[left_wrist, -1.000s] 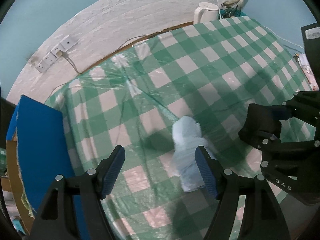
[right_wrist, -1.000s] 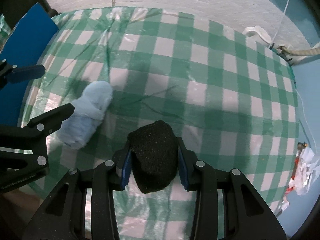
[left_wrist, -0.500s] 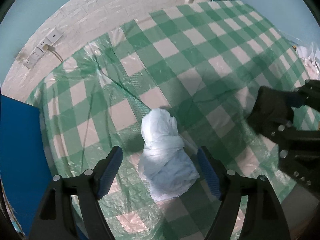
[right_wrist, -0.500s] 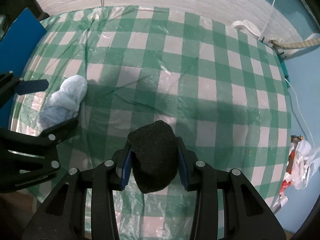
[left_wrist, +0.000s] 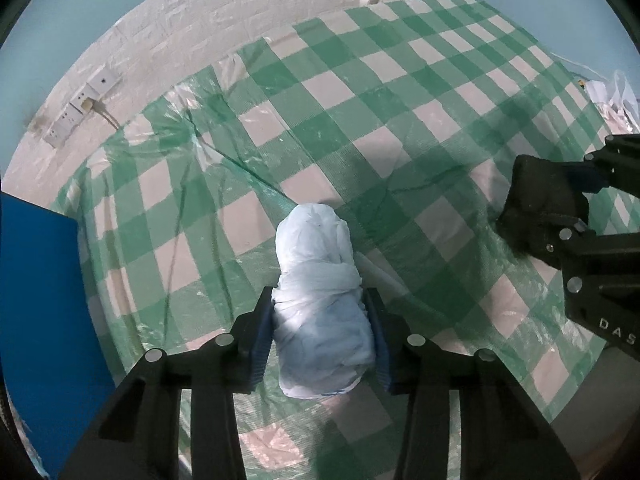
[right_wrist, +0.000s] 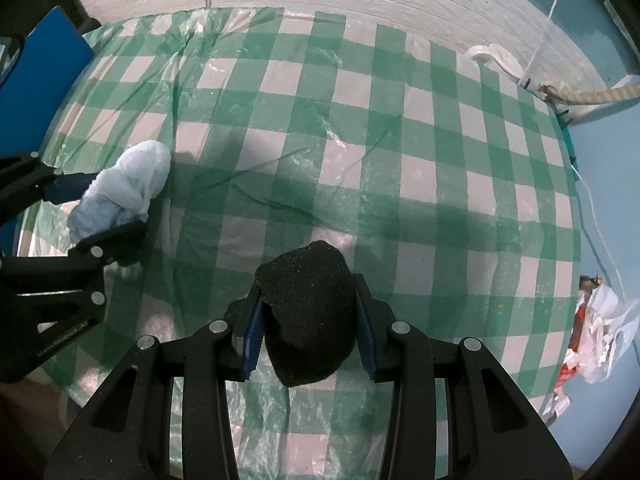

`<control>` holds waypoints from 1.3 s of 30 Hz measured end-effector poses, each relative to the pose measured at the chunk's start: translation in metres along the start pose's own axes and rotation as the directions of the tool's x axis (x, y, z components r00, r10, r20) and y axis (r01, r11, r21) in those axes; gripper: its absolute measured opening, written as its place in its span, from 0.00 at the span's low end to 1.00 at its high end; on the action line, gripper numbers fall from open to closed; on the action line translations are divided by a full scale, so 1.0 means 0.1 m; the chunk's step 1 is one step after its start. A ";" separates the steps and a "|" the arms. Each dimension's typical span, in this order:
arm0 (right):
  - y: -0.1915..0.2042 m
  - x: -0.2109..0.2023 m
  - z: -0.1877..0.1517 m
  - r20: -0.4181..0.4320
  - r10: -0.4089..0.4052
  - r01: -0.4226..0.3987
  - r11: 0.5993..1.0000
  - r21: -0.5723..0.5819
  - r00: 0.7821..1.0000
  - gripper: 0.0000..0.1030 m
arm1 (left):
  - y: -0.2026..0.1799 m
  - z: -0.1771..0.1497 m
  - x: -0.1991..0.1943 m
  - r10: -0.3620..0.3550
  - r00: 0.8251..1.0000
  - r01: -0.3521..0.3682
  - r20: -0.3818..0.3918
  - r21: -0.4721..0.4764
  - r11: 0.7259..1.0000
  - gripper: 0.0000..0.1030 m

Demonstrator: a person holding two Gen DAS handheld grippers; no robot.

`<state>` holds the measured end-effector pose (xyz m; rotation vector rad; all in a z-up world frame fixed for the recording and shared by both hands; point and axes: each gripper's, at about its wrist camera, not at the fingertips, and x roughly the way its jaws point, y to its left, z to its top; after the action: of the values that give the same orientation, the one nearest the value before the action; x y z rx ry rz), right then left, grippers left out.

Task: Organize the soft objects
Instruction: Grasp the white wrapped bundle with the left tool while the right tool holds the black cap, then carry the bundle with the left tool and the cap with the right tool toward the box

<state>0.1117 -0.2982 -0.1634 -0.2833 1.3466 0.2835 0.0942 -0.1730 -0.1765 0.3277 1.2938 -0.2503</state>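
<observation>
- Your left gripper [left_wrist: 320,332] points steeply down at the table [left_wrist: 420,92]; its jaws have just been closing, and the blue pads [left_wrist: 262,332] now sit against both sides of the white roll [left_wrist: 320,288].
- The white roll — a pale, wrapped cloth bundle — lies on the checked cover, its near half between the pads and its far end sticking out beyond the fingertips.
- In the right wrist view the same white roll [right_wrist: 124,184] sits at the left side of the table, with the left gripper [right_wrist: 96,204] around it.
- Your right gripper [right_wrist: 308,312] pinches the black roll [right_wrist: 308,316] between its pads; the jaws stand partly closed, pressing on both sides of it.
- The black roll is a dark knitted bundle, held over the near middle of the table. Whether it touches the cover you cannot tell.
- In the left wrist view the right gripper [left_wrist: 560,216] and black roll [left_wrist: 536,196] appear at the right edge, well apart from the white roll.
- A blue board [left_wrist: 36,300] stands at the table's left edge.
- A wall socket strip [left_wrist: 80,108] is mounted on the far wall — a cable hangs from it.
</observation>
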 end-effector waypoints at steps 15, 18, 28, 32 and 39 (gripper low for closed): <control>0.24 -0.34 0.01 0.060 -0.004 0.005 1.000 -0.017 0.998 0.37 | 0.07 -0.17 -0.40 0.073 0.993 -0.078 0.098 0.048 0.996 0.42; 0.29 -0.46 0.00 0.079 0.005 -0.003 1.000 -0.021 0.997 0.37 | 0.09 -0.22 -0.52 0.080 0.990 -0.086 0.116 0.046 0.995 0.42; 0.43 -0.74 0.04 0.126 0.015 -0.009 0.999 -0.048 0.992 0.37 | 0.26 -0.30 -0.84 0.121 0.976 -0.133 0.182 0.054 0.990 0.42; 0.51 -0.85 0.08 0.146 0.022 -0.013 0.998 -0.062 0.989 0.37 | 0.35 -0.35 -1.00 0.129 0.970 -0.141 0.208 0.046 0.989 0.42; 0.73 -1.04 0.13 0.181 0.039 -0.019 0.994 -0.111 0.983 0.37 | 0.52 -0.46 -1.20 0.146 0.959 -0.156 0.243 0.024 0.987 0.42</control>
<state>0.0770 -0.2292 -0.0619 -0.3207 1.1567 0.3987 0.0404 -0.1079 -0.0665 0.4179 1.0196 -0.1819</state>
